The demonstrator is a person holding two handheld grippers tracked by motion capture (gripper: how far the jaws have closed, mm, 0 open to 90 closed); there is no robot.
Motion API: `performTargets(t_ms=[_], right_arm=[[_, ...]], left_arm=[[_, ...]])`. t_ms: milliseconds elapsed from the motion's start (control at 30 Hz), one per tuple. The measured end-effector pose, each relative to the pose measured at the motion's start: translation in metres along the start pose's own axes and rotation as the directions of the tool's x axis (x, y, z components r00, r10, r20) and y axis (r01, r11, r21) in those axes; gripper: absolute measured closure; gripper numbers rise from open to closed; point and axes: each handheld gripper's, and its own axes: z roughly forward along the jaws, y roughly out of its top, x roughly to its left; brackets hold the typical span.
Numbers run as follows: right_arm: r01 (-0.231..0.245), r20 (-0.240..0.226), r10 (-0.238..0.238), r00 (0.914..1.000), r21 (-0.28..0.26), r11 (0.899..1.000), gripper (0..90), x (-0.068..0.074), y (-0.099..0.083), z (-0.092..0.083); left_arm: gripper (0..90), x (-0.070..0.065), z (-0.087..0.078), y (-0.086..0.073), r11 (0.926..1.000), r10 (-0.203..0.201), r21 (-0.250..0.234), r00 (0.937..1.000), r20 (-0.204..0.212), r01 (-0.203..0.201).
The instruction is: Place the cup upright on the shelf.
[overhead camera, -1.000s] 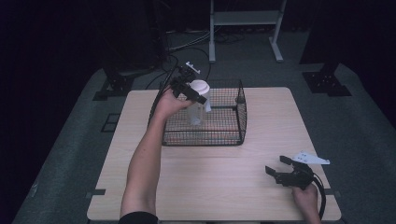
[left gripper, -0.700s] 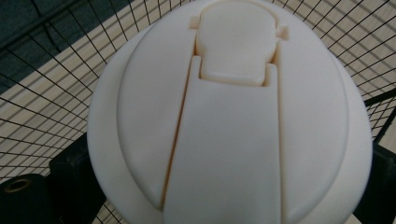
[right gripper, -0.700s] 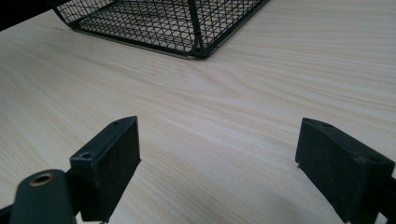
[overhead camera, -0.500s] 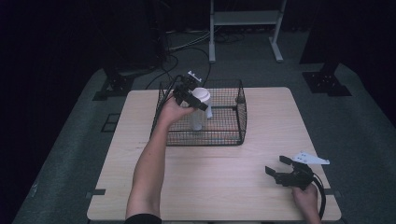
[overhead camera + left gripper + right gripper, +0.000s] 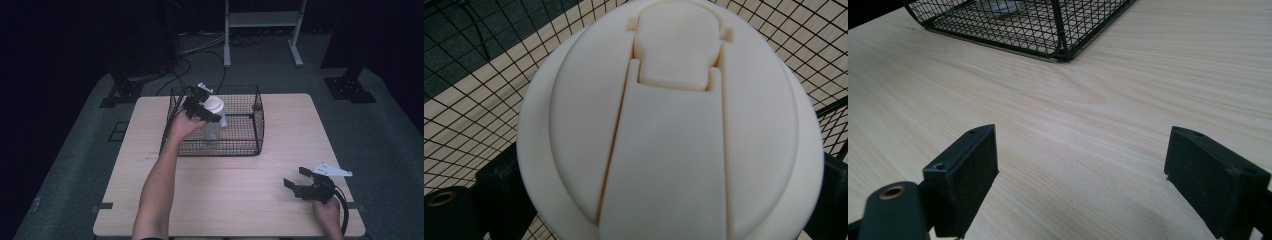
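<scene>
Bottle (image 5: 212,120) with a white flip-top lid stands upright inside the black wire basket (image 5: 257,127), toward its left half, as the high view has it. The left tool (image 5: 204,106) clasps it just under the lid, the hand (image 5: 181,126) reaching over the basket's near-left wall. The right tool (image 5: 305,184) rests near the front right corner of the pale wooden surface (image 5: 280,150), well apart from the basket.

From the left gripper view, the lid (image 5: 674,125) sits squarely between the two black jaws, which press on its lower rim at either side, with basket mesh (image 5: 484,85) behind. That hold looks centred; to set the bottle down well, I judge it should stay vertical and meet the basket floor before the jaws part.

Right gripper view: its jaws stand wide with nothing between them, bare surface (image 5: 1088,115) ahead, and the basket's corner (image 5: 1058,45) beyond.
</scene>
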Motion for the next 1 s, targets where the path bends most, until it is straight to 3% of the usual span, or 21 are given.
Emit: performTargets(t_ms=[200, 333, 500, 733, 1000], right_arm=[[0.003, 0.002, -0.003, 1.0000, 0.001, 1.000, 12.9, 0.000, 0.000, 0.000], [0.006, 0.004, -0.006, 1.0000, 0.004, 1.000, 12.9, 0.000, 0.000, 0.000], [0.005, 0.005, -0.005, 1.0000, 0.006, 1.000, 12.9, 0.000, 0.000, 0.001], [0.006, 0.003, -0.006, 1.0000, 0.006, 1.000, 12.9, 0.000, 0.000, 0.001], [0.002, 0.003, -0.002, 1.0000, 0.004, 1.000, 12.9, 0.000, 0.000, 0.001]], left_arm=[[5.1, -0.004, -0.001, 0.000, 0.9996, 0.026, 0.006, 0.9995, -0.017, -0.026], [3.5, -0.003, -0.002, -0.002, 0.9999, 0.016, -0.002, 0.9997, -0.018, -0.016], [0.5, -0.003, -0.003, -0.001, 0.9999, 0.005, -0.011, 0.9999, 0.011, -0.005], [0.0, -0.003, -0.008, 0.000, 0.9990, -0.002, -0.044, 0.9999, 0.010, 0.003], [0.0, -0.002, -0.010, 0.000, 0.9988, -0.004, -0.048, 1.0000, 0.007, 0.004]])
